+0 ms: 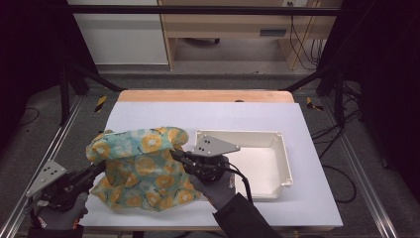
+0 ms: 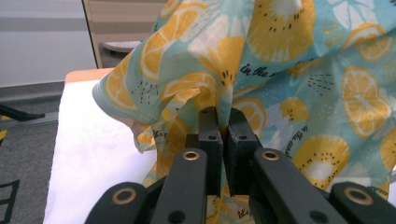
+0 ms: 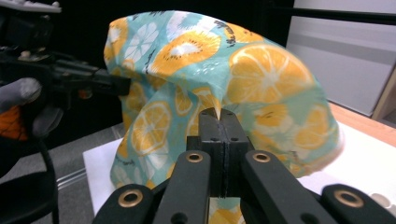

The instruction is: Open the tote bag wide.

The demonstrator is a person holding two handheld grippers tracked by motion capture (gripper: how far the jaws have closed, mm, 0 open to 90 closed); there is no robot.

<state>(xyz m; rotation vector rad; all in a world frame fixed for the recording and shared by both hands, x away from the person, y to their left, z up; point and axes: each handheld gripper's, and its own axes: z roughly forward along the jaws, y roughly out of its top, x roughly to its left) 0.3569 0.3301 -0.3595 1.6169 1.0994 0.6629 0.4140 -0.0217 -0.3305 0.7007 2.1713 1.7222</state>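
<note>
**Printed cloth, held at two points**

Left gripper (image 1: 101,166), lower left: jaws pinched on the lemon-print cloth (image 1: 141,166). Right gripper (image 1: 176,154), centre: jaws likewise clamped on its fabric. Cloth hung bunched between both, lifted off the white table (image 1: 223,114), apparently for spreading or folding. Cream tray (image 1: 277,163) just right.

tray: white (image 1: 282,163), 3 o'clock on table
table: white top (image 1: 208,116), wood edge at 12 o'clock
cabinet: (image 1: 223,25) 12 o'clock
</note>
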